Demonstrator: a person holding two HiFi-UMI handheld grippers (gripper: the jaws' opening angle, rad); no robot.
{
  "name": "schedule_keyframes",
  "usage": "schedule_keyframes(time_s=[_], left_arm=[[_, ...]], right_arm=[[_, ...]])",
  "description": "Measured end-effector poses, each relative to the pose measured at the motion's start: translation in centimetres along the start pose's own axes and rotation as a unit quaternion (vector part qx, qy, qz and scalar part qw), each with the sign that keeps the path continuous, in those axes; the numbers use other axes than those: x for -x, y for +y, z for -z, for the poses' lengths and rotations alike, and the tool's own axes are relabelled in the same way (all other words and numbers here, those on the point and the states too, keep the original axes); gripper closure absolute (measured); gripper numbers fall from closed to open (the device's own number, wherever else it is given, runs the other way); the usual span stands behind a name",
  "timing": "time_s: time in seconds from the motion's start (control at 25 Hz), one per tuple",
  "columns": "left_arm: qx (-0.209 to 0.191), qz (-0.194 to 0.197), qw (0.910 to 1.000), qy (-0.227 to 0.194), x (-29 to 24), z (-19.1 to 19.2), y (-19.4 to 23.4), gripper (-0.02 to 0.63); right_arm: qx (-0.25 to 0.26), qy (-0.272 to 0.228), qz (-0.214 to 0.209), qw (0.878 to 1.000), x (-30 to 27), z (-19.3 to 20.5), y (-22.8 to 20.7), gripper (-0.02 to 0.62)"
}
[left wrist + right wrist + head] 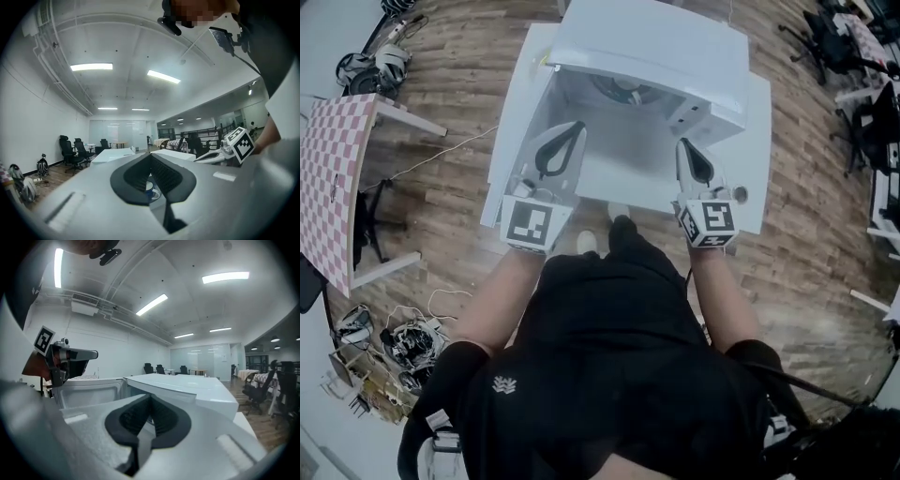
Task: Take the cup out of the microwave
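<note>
Cup (151,190): white with blue on it. It shows only in the left gripper view, low in the slot between the dark pads and beyond them, untouched. The head view does not make it out clearly.

Left gripper (578,126): the jaw tips are closed together with nothing clamped. It is held roughly level at the open mouth of the microwave, on the door side. Its marker cube (532,223) faces the head camera.

Right gripper (683,143): the jaws are closed tip to tip and hold nothing. It sits at the right of the opening, near the control-panel side, pointing into the cavity. Its marker cube (708,222) is nearest the person.

Microwave (656,47): white, with its door (511,112) swung open to the left and its pale cavity exposed. It stands on a white table (757,178).

Person: dark top and bare forearms, standing just before the table with one gripper in each hand.

Surroundings:
- Wood-plank floor (806,244).
- A pink-and-white checked table (333,178) to the left.
- Black office chairs (70,152) well apart, at the far wall.
</note>
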State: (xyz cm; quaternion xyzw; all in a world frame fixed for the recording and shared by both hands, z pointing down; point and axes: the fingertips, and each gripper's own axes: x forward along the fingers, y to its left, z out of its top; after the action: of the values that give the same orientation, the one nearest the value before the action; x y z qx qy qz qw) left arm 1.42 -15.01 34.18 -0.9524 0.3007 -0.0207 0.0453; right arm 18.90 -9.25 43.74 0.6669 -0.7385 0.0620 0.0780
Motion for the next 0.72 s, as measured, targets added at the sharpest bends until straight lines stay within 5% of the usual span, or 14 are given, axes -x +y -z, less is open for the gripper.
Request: schedule_keyframes(time_s=[0.72], left_arm=[[-0.003, -0.079, 0.9955, 0.053, -6.8, 6.4, 4.2, 0.6]], right_arm=[[-0.001, 0.02, -0.091, 0.996, -13.7, 6.0, -0.7, 0.595]])
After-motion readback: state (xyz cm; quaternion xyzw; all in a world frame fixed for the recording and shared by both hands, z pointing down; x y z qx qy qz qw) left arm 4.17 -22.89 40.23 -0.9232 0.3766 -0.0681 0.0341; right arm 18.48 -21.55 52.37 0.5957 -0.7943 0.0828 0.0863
